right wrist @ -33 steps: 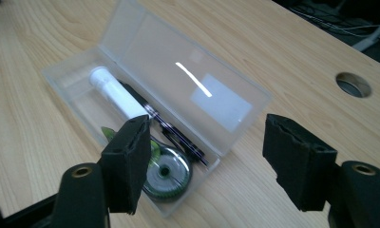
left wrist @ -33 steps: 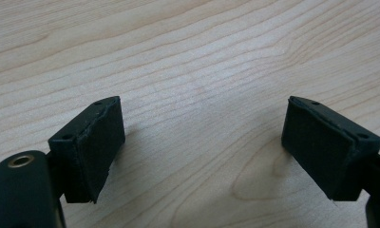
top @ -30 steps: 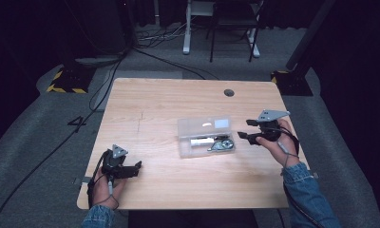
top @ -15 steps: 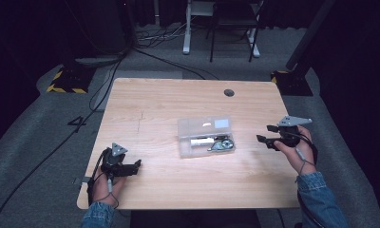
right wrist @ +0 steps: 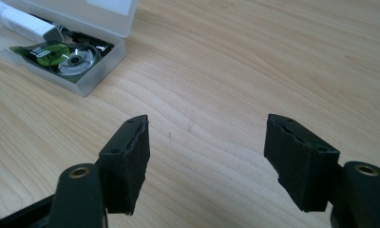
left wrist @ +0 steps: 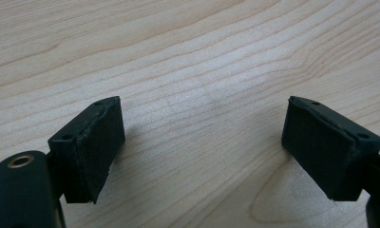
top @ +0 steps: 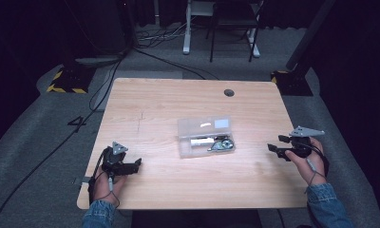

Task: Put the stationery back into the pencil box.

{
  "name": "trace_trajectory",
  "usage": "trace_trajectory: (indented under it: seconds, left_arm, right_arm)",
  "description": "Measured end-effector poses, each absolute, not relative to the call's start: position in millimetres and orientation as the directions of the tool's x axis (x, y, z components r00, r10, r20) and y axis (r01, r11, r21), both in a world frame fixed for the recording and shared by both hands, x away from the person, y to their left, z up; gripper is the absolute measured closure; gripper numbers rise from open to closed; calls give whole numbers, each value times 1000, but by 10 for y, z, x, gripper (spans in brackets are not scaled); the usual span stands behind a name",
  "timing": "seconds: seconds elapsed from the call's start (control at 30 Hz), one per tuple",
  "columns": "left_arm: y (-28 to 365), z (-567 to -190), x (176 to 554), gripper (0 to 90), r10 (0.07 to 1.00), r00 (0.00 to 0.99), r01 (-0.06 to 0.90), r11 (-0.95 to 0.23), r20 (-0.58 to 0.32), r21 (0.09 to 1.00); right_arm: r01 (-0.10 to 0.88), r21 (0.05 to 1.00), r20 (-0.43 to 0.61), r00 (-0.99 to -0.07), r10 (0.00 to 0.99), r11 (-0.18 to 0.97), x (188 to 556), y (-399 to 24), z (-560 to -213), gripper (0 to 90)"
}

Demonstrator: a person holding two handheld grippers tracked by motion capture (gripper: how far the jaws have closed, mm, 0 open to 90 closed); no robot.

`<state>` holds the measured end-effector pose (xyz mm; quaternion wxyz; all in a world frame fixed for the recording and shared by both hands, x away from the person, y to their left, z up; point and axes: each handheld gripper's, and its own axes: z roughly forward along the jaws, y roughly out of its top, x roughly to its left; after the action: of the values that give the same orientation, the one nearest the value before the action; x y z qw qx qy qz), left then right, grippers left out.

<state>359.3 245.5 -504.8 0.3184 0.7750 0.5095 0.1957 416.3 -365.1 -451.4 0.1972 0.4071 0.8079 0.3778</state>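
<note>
right gripper [top: 277,144] has withdrawn from the clear plastic case [top: 206,137] to the table [top: 169,99] edge, jaws spread and empty. left gripper [top: 133,165] unchanged, jaws apart. case sits mid-table, lid open, contents probably a tape dispenser; handling appears complete.

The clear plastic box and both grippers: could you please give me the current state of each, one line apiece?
clear plastic box: open, lid folded back flat on the table, a white tube and a green-labelled disc lying inside.
left gripper: open, jaws wide apart with nothing between them, over bare wood near the table's front left.
right gripper: open, jaws wide apart, holding nothing, to the right of the box and apart from it.
</note>
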Motion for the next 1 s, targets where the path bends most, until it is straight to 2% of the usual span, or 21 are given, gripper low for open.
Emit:
trace_trajectory:
  seconds: [0.3,0.63,0.9,1.0]
  left_arm:
    - [2454,-5048,3595,146,915,403,667,-276,-24,692]
    - [2454,-5048,3595,146,915,403,667,-276,-24,692]
    - [2452,-5048,3595,146,915,402,667,-273,-26,693]
    - [2454,-5048,3595,146,915,403,667,-275,-24,692]
  right_arm:
    - [554,757,26,-554,832,346,4141,-3813,-4736,320]
    - [583,719,27,-569,822,380,4189,-3760,-4938,274]
    - [567,721,-1,-575,818,399,4219,-3656,-5045,42]
    - [566,709,-6,-591,806,420,4230,-3630,-5051,1]
